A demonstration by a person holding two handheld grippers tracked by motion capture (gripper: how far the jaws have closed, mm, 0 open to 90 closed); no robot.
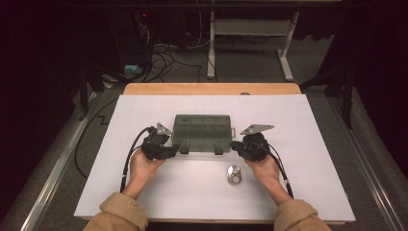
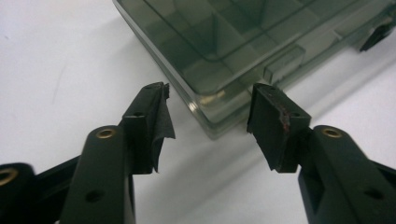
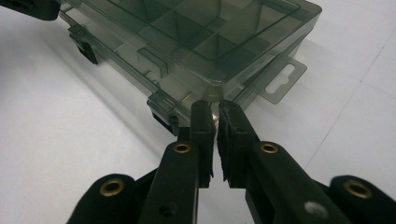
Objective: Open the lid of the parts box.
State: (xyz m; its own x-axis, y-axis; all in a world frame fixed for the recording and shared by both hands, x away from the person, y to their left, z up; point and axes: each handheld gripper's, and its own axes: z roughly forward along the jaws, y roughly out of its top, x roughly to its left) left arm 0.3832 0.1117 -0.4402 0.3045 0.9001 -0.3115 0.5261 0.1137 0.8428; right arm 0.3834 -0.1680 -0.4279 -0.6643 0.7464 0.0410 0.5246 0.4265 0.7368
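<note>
Smoky translucent plastic compartment box mid-bench, lid down. Left tool jaws apart, straddling box corner, no contact. Right tool nearly closed at opposite corner. Front latches apparently unopened.

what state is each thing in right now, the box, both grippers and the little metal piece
plastic box: lid down, flat on the table, both front latches look closed
left gripper: open, a box corner between its jaws, pads not pressing
right gripper: shut, tips at the box's corner
metal piece: lying loose on the table, untouched
</note>
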